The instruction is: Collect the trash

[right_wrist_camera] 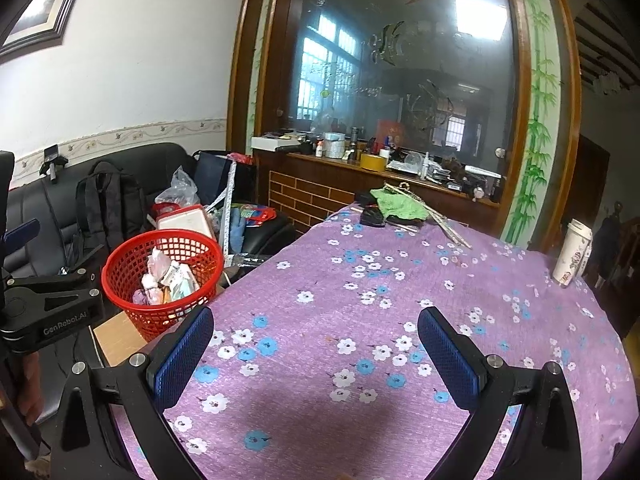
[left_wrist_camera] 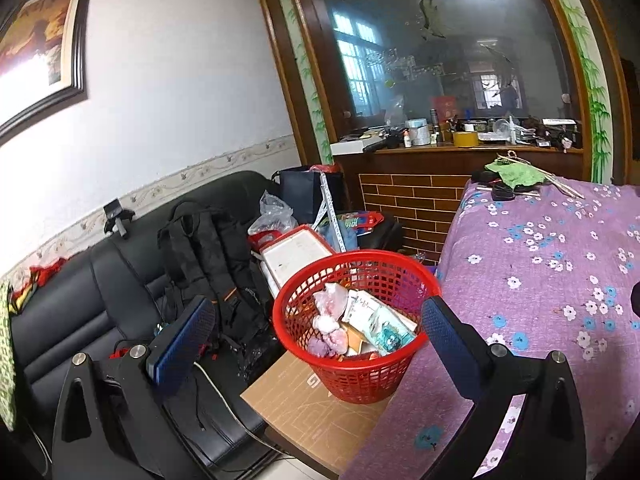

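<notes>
A red mesh basket (left_wrist_camera: 354,376) stands on a cardboard box (left_wrist_camera: 304,412) beside the table; it also shows in the right wrist view (right_wrist_camera: 132,264). It holds crumpled pink wrappers (left_wrist_camera: 330,308) and paper packets (left_wrist_camera: 380,322). My left gripper (left_wrist_camera: 320,332) is open and empty, just in front of the basket. My right gripper (right_wrist_camera: 316,338) is open and empty over the purple flowered tablecloth (right_wrist_camera: 360,300). A white paper cup (right_wrist_camera: 572,256) stands at the table's far right. The left gripper's body (right_wrist_camera: 48,312) shows at the left of the right wrist view.
A black sofa (left_wrist_camera: 80,312) at left carries a black backpack (left_wrist_camera: 216,256), a white box (left_wrist_camera: 296,256) and bags. A green cloth (right_wrist_camera: 400,206) with sticks and a dark object lies at the table's far edge. A cluttered wooden counter (right_wrist_camera: 360,168) stands behind.
</notes>
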`<action>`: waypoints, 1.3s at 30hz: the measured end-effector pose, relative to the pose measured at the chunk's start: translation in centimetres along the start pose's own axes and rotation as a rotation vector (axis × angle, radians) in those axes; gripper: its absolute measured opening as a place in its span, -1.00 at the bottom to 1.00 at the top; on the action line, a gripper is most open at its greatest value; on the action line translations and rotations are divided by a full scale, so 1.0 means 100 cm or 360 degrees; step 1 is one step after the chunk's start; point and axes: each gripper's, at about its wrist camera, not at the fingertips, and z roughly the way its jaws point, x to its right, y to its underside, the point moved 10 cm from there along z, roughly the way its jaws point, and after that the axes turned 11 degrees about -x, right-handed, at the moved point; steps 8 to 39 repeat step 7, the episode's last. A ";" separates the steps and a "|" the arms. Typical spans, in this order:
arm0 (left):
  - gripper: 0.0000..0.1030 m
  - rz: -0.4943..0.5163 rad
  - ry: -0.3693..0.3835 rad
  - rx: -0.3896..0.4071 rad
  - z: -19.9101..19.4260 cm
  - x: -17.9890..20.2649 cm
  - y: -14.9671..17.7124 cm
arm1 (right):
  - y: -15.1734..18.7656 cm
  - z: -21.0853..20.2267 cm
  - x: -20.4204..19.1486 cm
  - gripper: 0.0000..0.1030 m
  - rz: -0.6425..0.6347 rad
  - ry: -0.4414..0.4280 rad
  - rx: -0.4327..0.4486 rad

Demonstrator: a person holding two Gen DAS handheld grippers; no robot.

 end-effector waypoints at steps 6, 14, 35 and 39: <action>1.00 0.0164 0.0308 -0.0005 -0.021 0.067 -0.016 | 0.011 0.003 0.061 1.00 0.0129 0.0192 -0.0070; 1.00 0.0199 0.0361 -0.0018 -0.023 0.080 -0.016 | 0.016 0.005 0.076 1.00 0.0169 0.0236 -0.0104; 1.00 0.0199 0.0361 -0.0018 -0.023 0.080 -0.016 | 0.016 0.005 0.076 1.00 0.0169 0.0236 -0.0104; 1.00 0.0199 0.0361 -0.0018 -0.023 0.080 -0.016 | 0.016 0.005 0.076 1.00 0.0169 0.0236 -0.0104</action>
